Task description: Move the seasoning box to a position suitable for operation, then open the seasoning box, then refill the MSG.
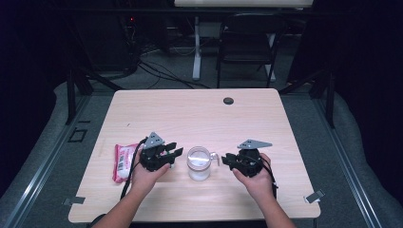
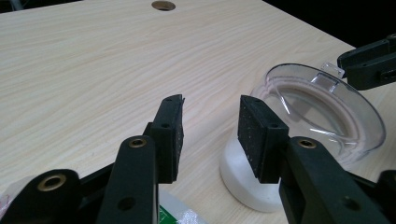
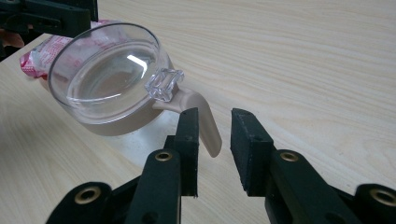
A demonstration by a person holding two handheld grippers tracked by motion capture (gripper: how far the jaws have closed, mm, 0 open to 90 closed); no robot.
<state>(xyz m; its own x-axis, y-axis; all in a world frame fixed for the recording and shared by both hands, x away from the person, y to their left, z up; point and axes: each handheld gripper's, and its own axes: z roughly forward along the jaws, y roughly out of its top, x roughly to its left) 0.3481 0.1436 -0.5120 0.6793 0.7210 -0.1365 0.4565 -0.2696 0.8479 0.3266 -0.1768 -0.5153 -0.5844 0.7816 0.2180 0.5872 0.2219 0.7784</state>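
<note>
A jar [image 1: 198, 162] with a clear lid and white contents stands near the table's front middle, its beige handle [image 1: 215, 156] pointing right. My left gripper [image 1: 173, 153] sits just left of the jar, jaws apart with bare table between them; in the left gripper view [image 2: 210, 126] one pad stands close in front of the jar's side [image 2: 322, 107]. My right gripper [image 1: 227, 159] is just right of the handle. In the right gripper view its jaws [image 3: 215, 135] stand apart at the handle's tip [image 3: 208, 130], which lies just beyond them, not pinched.
A pink packet [image 1: 122, 163] lies on the table [image 1: 199, 114] to the left of my left hand, also seen as the packet [image 3: 42, 53] behind the jar. A cable hole [image 1: 228, 100] sits near the far edge. A chair [image 1: 249, 42] stands beyond the table.
</note>
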